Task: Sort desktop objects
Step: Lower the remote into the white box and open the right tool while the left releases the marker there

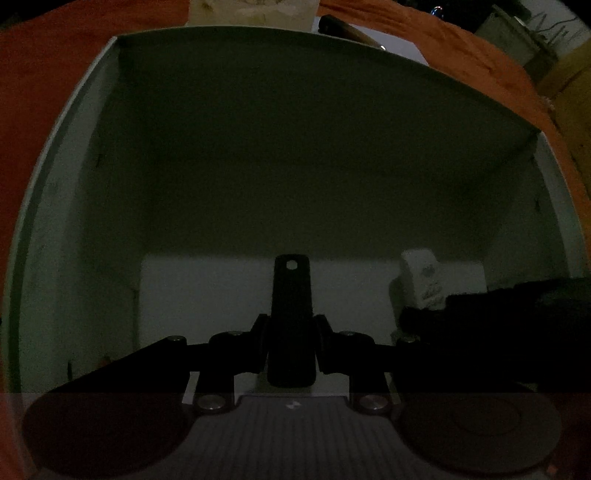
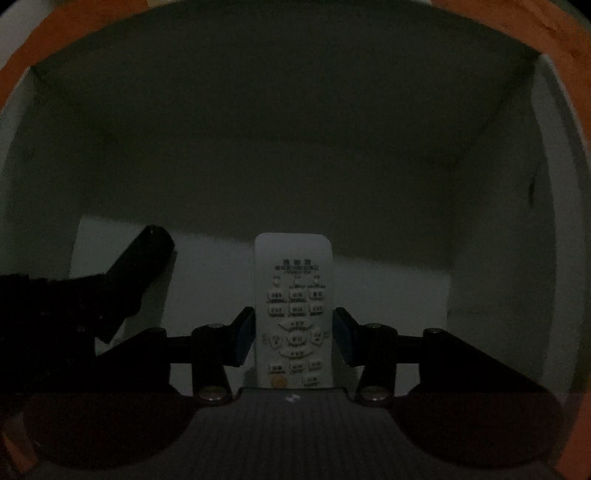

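Both grippers point down into a dim white box (image 1: 92, 184). My left gripper (image 1: 291, 345) is shut on a flat black bar (image 1: 291, 306) with a small round hole near its far end; the bar hangs just over the pale box floor. My right gripper (image 2: 293, 332) is shut on a white remote control (image 2: 293, 280) with several rows of buttons, its blue pads pressing on the remote's long sides. In the left wrist view the remote (image 1: 421, 280) shows at the right, beside the dark right gripper. The right wrist view shows the black bar (image 2: 147, 266) at the left.
The box walls (image 2: 498, 184) rise close on every side of both grippers. Orange cloth (image 1: 37, 92) covers the table around the box. Beyond its far rim lie a beige item (image 1: 251, 11) and a dark stick-like thing (image 1: 347, 31) on white paper.
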`<state>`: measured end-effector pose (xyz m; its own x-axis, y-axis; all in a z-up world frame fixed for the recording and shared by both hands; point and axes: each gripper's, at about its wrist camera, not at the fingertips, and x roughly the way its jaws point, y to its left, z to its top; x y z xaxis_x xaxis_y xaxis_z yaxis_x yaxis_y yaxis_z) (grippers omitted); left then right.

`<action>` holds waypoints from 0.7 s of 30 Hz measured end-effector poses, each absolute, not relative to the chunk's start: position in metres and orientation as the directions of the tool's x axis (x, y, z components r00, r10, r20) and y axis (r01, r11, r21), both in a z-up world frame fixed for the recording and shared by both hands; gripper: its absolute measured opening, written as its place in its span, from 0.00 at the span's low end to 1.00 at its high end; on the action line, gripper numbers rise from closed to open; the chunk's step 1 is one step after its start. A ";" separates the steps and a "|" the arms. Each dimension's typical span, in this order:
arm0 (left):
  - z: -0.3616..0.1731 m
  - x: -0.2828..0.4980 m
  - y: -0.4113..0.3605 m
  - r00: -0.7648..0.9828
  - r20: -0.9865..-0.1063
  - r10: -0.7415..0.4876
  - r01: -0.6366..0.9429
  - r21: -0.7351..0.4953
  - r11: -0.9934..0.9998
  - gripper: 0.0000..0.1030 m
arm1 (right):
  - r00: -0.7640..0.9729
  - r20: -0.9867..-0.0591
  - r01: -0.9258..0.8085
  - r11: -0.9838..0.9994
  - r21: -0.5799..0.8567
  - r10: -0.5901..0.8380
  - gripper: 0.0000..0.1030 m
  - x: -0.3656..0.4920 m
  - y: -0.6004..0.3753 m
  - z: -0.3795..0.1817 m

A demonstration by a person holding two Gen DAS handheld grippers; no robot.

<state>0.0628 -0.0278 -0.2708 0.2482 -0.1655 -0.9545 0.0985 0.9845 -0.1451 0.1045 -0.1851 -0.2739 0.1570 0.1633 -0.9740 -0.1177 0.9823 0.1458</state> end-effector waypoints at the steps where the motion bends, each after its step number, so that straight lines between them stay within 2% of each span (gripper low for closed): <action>1: -0.271 0.063 -0.029 0.247 -0.955 -0.162 0.104 -0.140 0.985 0.21 | 0.154 -0.974 -0.115 0.982 0.149 0.166 0.47 0.102 -0.186 -0.276; 4: -0.272 0.062 -0.029 0.233 -0.961 -0.148 0.107 -0.126 0.986 0.21 | 0.155 -0.973 -0.102 0.982 0.158 0.172 0.48 0.098 -0.191 -0.277; 5: -0.271 0.063 -0.029 0.234 -0.961 -0.147 0.100 -0.126 0.987 0.24 | 0.155 -0.974 -0.094 0.984 0.154 0.167 0.49 0.097 -0.192 -0.278; 6: -0.270 0.063 -0.028 0.235 -0.961 -0.146 0.093 -0.127 0.988 0.26 | 0.153 -0.975 -0.086 0.985 0.149 0.161 0.55 0.095 -0.193 -0.278; 7: -0.268 0.063 -0.028 0.242 -0.960 -0.143 0.090 -0.125 0.988 0.40 | 0.161 -0.974 -0.080 0.986 0.145 0.157 0.58 0.094 -0.195 -0.277; 8: -0.264 0.061 -0.028 0.263 -0.955 -0.136 0.096 -0.115 0.989 0.54 | 0.175 -0.973 -0.076 0.987 0.142 0.154 0.69 0.093 -0.197 -0.275; 9: -0.259 0.059 -0.028 0.287 -0.949 -0.129 0.102 -0.103 0.989 0.57 | 0.197 -0.970 -0.077 0.988 0.132 0.145 0.83 0.091 -0.198 -0.271; 11: -0.247 0.054 -0.027 0.341 -0.933 -0.113 0.115 -0.078 0.990 0.69 | 0.246 -0.962 -0.092 0.991 0.101 0.121 0.90 0.086 -0.200 -0.259; 14: -0.231 0.050 -0.021 0.373 -0.919 -0.130 0.112 -0.095 0.989 0.78 | 0.292 -0.948 -0.123 0.988 0.091 0.124 0.94 0.078 -0.207 -0.243; 17: -0.220 0.052 -0.011 0.386 -0.907 -0.170 0.075 -0.153 0.985 0.80 | 0.330 -0.932 -0.143 0.984 0.109 0.152 0.95 0.069 -0.218 -0.229; 21: -0.213 0.053 -0.012 0.414 -0.895 -0.165 0.076 -0.146 0.986 0.81 | 0.383 -0.903 -0.083 0.980 0.179 0.197 0.95 0.068 -0.232 -0.210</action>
